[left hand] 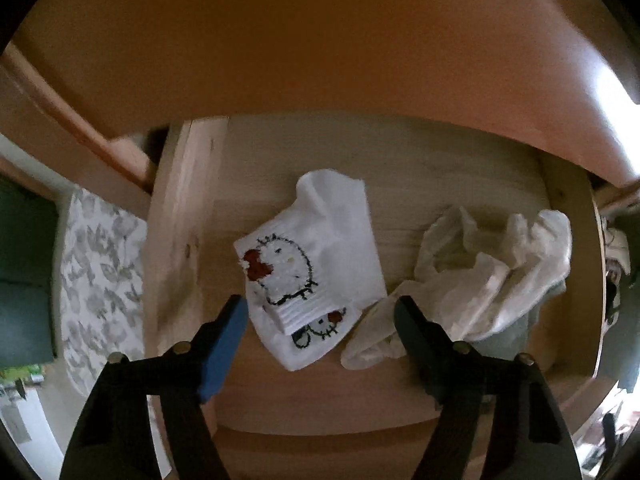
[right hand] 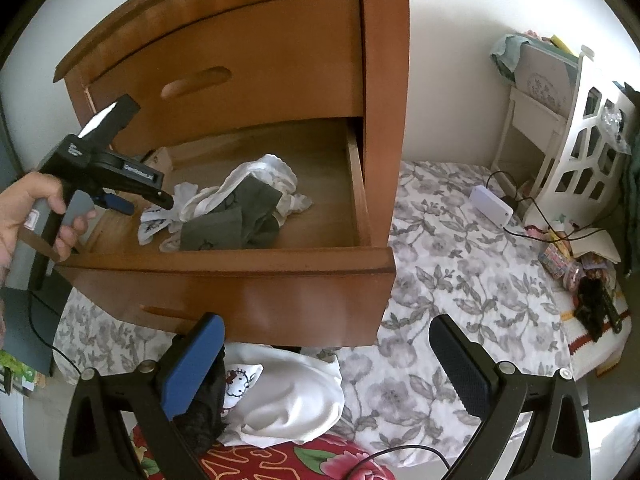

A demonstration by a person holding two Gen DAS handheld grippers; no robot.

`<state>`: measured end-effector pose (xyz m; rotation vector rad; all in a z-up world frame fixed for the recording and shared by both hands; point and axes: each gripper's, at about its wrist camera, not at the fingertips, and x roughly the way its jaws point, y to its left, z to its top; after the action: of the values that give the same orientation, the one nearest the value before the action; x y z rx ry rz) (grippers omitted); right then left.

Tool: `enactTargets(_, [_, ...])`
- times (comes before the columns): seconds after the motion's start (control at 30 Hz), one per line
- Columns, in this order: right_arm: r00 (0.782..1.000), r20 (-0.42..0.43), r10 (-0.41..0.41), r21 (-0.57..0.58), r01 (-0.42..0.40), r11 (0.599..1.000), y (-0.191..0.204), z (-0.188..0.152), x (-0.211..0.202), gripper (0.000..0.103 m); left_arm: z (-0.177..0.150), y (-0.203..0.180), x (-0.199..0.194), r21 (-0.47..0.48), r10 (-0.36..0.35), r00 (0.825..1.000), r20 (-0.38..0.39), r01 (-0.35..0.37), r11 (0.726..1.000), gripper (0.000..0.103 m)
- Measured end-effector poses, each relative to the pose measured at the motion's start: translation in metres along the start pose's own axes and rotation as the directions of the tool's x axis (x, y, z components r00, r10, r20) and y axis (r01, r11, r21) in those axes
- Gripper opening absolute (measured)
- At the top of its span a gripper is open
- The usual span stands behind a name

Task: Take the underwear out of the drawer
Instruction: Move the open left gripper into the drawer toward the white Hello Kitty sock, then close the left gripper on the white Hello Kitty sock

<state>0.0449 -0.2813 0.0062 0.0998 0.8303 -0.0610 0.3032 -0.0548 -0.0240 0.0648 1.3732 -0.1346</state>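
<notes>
The lower drawer of a wooden nightstand stands pulled out. On the drawer floor lies a folded white piece of underwear with a cat print, and a crumpled white garment lies to its right. My left gripper points down into the drawer, open, its fingers on either side of the cat-print piece's near edge; the right finger overlaps the crumpled garment. In the right wrist view a hand holds that left gripper over the pile, which includes a grey-green garment. My right gripper hangs open before the drawer front, holding nothing.
Below the drawer, on the floral bedcover, lie a white cat-print garment and a black lacy piece. The upper drawer is closed. A white device with a cable and a white headboard are at the right.
</notes>
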Motion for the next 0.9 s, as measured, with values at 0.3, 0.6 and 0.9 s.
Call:
enactTargets(0.3, [1.000, -0.005, -0.012, 0.005, 0.012, 1.000, -0.003, 0.000, 0.000, 0.103, 0.006, 0.009, 0.024, -0.022, 0.041, 0.998, -0.049, -0.042, 0.999, 0.066])
enactTargets(0.6, [1.000, -0.008, -0.015, 0.002, 0.015, 1.000, -0.002, 0.000, -0.001, 0.103, 0.004, -0.013, 0.032, 0.022, 0.054, 0.996, -0.064, -0.053, 0.998, 0.049])
enactTargets(0.9, [1.000, -0.007, -0.017, 0.005, 0.017, 1.000, -0.003, 0.000, -0.002, 0.103, 0.005, 0.004, 0.035, -0.012, 0.003, 0.999, -0.048, -0.003, 1.000, 0.026])
